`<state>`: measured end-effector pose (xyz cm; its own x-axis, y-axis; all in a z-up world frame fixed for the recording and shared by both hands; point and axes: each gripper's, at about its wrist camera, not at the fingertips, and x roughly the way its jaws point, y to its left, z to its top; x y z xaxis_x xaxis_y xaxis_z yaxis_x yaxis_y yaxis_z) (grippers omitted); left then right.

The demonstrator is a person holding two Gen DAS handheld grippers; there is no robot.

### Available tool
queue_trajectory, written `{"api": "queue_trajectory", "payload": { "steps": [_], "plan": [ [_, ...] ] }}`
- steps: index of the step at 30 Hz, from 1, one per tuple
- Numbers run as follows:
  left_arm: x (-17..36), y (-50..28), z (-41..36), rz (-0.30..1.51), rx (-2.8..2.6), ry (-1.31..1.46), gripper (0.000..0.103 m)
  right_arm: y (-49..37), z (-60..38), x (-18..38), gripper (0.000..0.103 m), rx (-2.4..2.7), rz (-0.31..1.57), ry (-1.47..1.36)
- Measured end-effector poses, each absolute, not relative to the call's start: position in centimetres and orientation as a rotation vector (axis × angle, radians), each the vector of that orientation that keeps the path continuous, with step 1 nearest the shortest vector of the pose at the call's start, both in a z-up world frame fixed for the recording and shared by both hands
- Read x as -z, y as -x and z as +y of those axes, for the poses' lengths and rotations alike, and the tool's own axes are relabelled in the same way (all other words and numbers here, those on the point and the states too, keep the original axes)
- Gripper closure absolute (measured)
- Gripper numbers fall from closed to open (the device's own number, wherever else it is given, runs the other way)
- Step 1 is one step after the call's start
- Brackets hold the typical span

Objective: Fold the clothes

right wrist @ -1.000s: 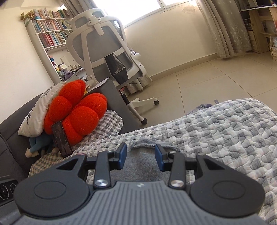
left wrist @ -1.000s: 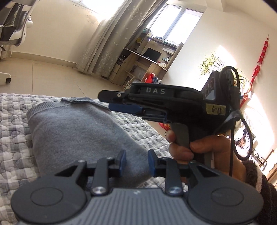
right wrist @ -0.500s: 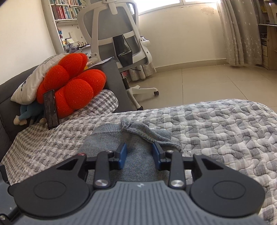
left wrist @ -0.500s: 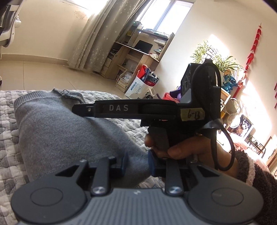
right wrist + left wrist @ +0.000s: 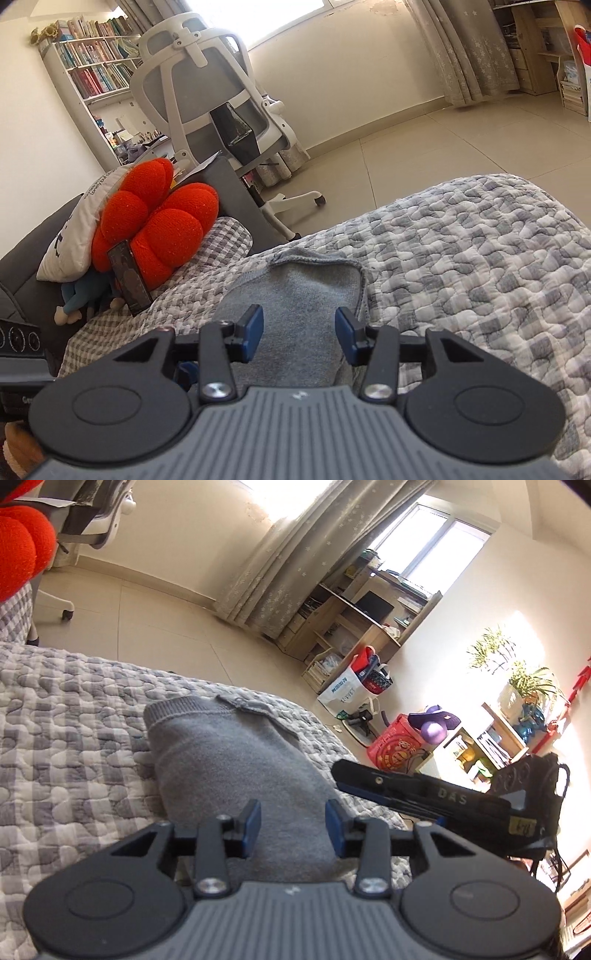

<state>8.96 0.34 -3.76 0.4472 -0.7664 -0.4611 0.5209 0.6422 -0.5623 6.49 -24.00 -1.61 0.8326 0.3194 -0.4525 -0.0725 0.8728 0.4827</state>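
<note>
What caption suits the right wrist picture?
Open right gripper poised over a folded grey sweater on a quilted blanket.

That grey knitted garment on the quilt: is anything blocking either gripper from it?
Nothing visible. The grey knitted garment lies directly ahead of the open left gripper and open right gripper, on the grey checked quilt.

An orange cushion point(image 5: 155, 225) leans beside a white office chair point(image 5: 210, 96) behind the quilt point(image 5: 480, 258).

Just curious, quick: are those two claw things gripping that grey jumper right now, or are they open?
Left gripper: open, nothing held; grey knitted jumper lies beneath.
Right gripper: open, holding nothing.
</note>
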Motion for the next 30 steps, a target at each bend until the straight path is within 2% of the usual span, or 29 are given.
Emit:
{"api": "queue_trajectory", "payload": {
  "steps": [6, 11, 15, 18, 20, 22, 24, 27, 30],
  "plan": [
    [4.0, -9.5, 1.5, 0.790, 0.753, 0.378, 0.064, -4.5, -22.3, 1.0, 0.055, -0.246, 0.525, -0.416],
    [4.5, -9.3, 0.3, 0.824, 0.732, 0.260, 0.064, -4.5, -22.1, 3.6, 0.056, -0.214, 0.614, -0.385],
    [4.7, -9.4, 0.2, 0.849, 0.714, 0.232, 0.056, -4.6, -22.6, 5.3, 0.052, -0.192, 0.680, -0.393],
    [4.8, -9.5, 0.3, 0.866, 0.705, 0.226, 0.056, -4.4, -22.7, 5.0, 0.052, -0.195, 0.675, -0.400],
    [4.9, -9.6, 0.4, 0.878, 0.698, 0.221, 0.053, -4.3, -22.6, 4.6, 0.051, -0.199, 0.663, -0.400],
    [5.0, -9.8, 0.5, 0.889, 0.689, 0.223, 0.036, -4.3, -22.8, 4.3, 0.048, -0.205, 0.655, -0.426],
    [5.1, -10.0, 0.6, 0.897, 0.670, 0.243, 0.028, -4.2, -23.3, 4.2, 0.041, -0.210, 0.646, -0.468],
    [5.2, -10.1, 0.3, 0.902, 0.646, 0.252, 0.026, -4.2, -24.2, 4.5, 0.034, -0.213, 0.641, -0.544],
    [5.2, -10.0, -0.4, 0.907, 0.626, 0.232, 0.024, -4.3, -25.0, 4.9, 0.034, -0.217, 0.641, -0.617]
  ]
}}
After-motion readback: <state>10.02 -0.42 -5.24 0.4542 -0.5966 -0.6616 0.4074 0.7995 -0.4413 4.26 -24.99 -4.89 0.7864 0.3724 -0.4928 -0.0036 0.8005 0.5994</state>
